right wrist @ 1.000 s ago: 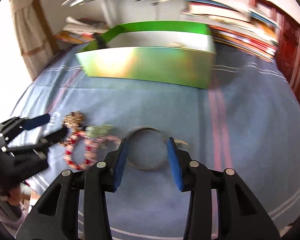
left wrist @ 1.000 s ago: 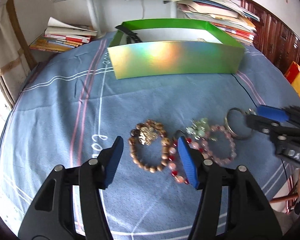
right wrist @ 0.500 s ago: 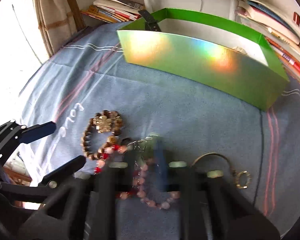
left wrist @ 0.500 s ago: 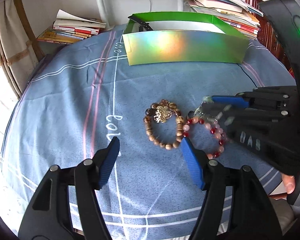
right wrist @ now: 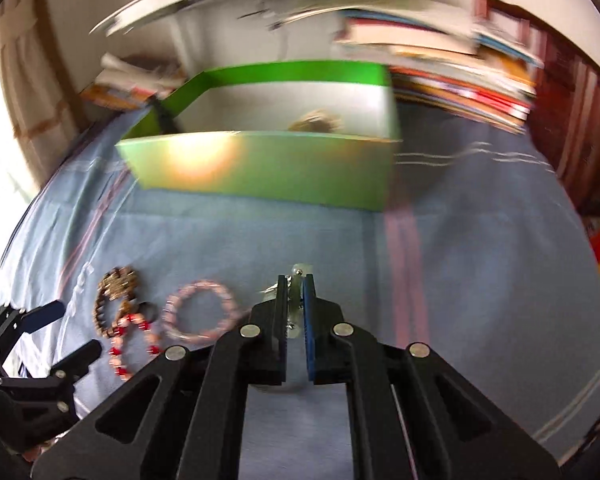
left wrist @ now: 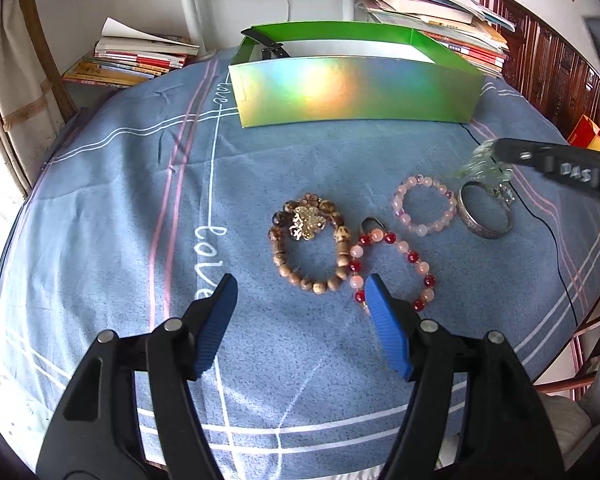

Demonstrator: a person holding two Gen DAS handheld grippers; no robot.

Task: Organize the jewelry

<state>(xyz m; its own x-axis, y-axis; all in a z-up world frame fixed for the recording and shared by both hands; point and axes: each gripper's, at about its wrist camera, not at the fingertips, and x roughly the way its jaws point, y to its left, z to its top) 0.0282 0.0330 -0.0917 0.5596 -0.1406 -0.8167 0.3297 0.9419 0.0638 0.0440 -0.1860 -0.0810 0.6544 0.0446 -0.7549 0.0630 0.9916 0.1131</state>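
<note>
Your right gripper (right wrist: 296,280) has its blue-padded fingers (right wrist: 309,320) pressed nearly together, pinching a pale green beaded piece of jewelry (right wrist: 298,276) whose beads poke out just past the tips; in the left wrist view that piece (left wrist: 482,162) hangs blurred below the gripper's tip (left wrist: 500,148), lifted off the blue striped cloth (left wrist: 140,200).

Your left gripper (left wrist: 298,292) holds its fingers spread wide and grips nothing. Just ahead of the gap between them lies the brown wooden bead bracelet with a gold flower charm (left wrist: 309,248). The red and pink bead bracelet (left wrist: 392,268) touches it and runs behind your right-hand fingertip (left wrist: 380,300). Further ahead and to the right sit the pale pink bead bracelet (left wrist: 425,209) and, just beside it, the silver metal bangle (left wrist: 486,216).

Well beyond both grippers stands the open green box with an iridescent front wall (left wrist: 356,92).
</note>
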